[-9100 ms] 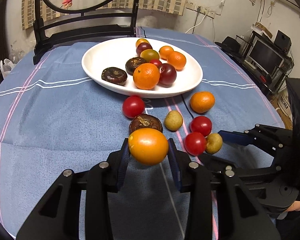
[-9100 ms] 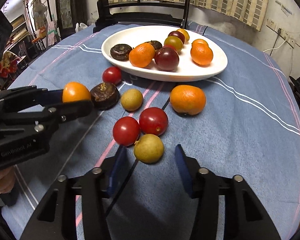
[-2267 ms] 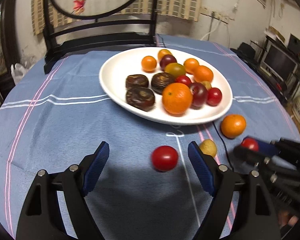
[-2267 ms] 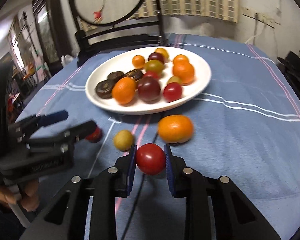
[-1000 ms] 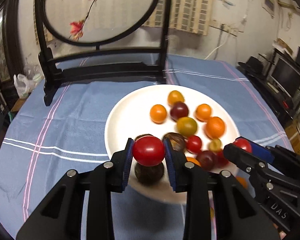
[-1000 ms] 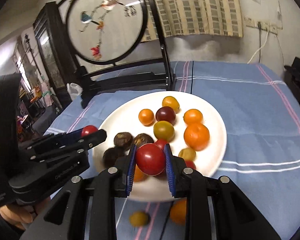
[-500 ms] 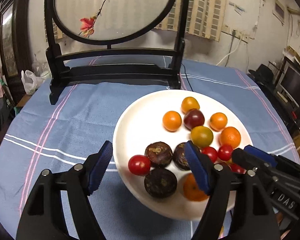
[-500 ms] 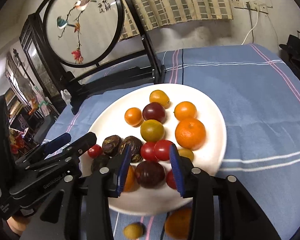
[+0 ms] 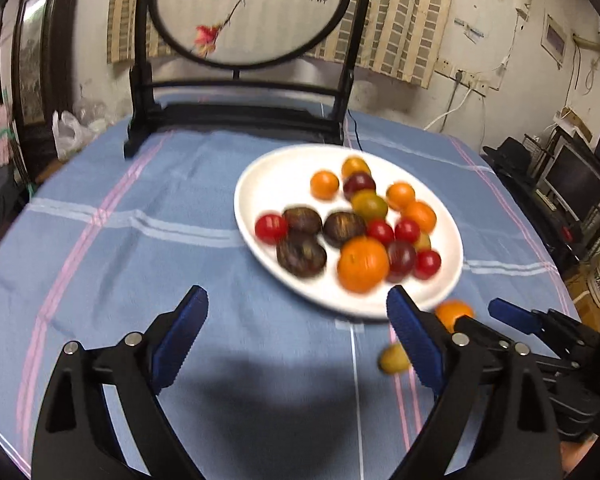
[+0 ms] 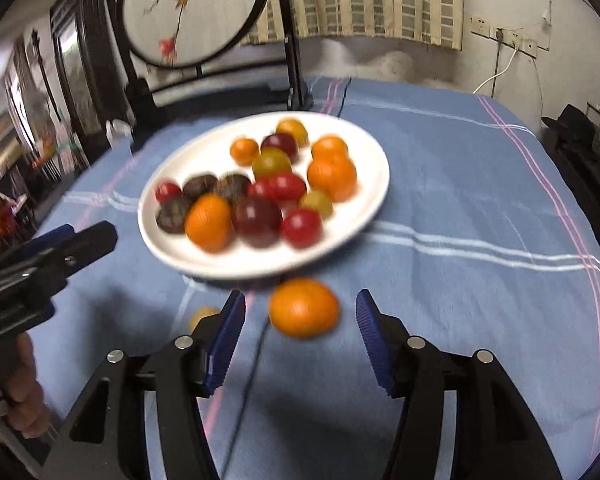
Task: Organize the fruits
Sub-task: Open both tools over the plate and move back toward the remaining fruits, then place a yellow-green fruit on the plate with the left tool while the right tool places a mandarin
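A white plate (image 9: 268,176) (image 10: 372,160) on the blue cloth holds several fruits: red tomatoes, oranges, dark round fruits. An orange (image 10: 304,307) (image 9: 453,311) lies on the cloth just in front of the plate, between my right gripper's (image 10: 300,336) open fingers. A small yellow-green fruit (image 9: 394,358) (image 10: 202,315) lies left of it, by my right gripper's left finger. My left gripper (image 9: 296,344) is open and empty over bare cloth, near the plate's front-left rim. The right gripper (image 9: 512,320) also shows at the right of the left wrist view.
A black wooden stand with a round embroidered screen (image 9: 248,12) (image 10: 188,12) stands behind the plate. The table's edge curves close on the right, with shelves and monitors (image 9: 576,184) beyond. A thin dark cable (image 10: 252,364) runs across the cloth under the right gripper.
Both grippers let their red tomatoes go onto the plate, opened, and pulled back and down. The right gripper now has the loose orange between its fingers.
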The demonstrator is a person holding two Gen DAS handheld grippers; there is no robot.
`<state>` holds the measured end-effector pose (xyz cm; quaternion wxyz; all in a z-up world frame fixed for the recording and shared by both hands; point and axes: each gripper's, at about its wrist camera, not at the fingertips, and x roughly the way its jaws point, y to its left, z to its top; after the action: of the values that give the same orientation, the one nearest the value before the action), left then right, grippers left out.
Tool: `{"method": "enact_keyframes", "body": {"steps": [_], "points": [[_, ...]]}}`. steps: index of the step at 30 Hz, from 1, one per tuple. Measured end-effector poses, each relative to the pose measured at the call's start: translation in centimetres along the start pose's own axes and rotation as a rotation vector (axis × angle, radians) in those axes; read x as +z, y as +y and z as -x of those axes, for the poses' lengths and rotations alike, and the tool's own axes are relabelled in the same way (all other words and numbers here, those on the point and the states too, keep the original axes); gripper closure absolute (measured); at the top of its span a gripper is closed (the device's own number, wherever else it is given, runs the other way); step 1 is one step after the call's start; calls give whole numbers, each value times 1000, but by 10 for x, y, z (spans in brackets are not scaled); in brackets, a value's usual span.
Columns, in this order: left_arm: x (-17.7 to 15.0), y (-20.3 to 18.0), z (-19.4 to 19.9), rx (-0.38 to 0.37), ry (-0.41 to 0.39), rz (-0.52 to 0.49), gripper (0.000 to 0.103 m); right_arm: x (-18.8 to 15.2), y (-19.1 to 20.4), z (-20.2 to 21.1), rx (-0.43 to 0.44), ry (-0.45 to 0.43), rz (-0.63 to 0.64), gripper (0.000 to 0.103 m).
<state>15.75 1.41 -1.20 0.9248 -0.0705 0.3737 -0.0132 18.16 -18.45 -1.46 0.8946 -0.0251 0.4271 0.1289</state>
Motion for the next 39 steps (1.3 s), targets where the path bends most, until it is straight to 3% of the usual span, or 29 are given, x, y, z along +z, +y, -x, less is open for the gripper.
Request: {"method": "enact_keyframes", "body": {"steps": [4,9,16,17,18,19,28,34,39], "points": [[-15,0,-15,7,28,-27,14,-8,-2,-8,-15,21,-12,44],[-24,7,-26,-66,70,9,14,-8,-2,-24,-43,62,-7,44],[-28,-5,-30,-90,100,-57,14,4,8,-48,-69,90,27,44],[-28,-5,-30,-90,99,-57,14,4,8,-48,-68,82,29,46],[-28,-5,-29,-92,100,-53,14,5,8,-47,-66,75,29,58],[-28,-5,-29,-100,102,-49,14,5,7,-46,-61,70,22,59],[-35,-16,-31,-146,120,-91,14,-1,-29,-11,23,2,-134,59],[-44,-36,-33,-114,107,-183,14,-3,-44,-9,37,10,-172,59],[-47,-55,-34,-87,109,-246,25,-1,-45,-2,52,7,-171,59]]}}
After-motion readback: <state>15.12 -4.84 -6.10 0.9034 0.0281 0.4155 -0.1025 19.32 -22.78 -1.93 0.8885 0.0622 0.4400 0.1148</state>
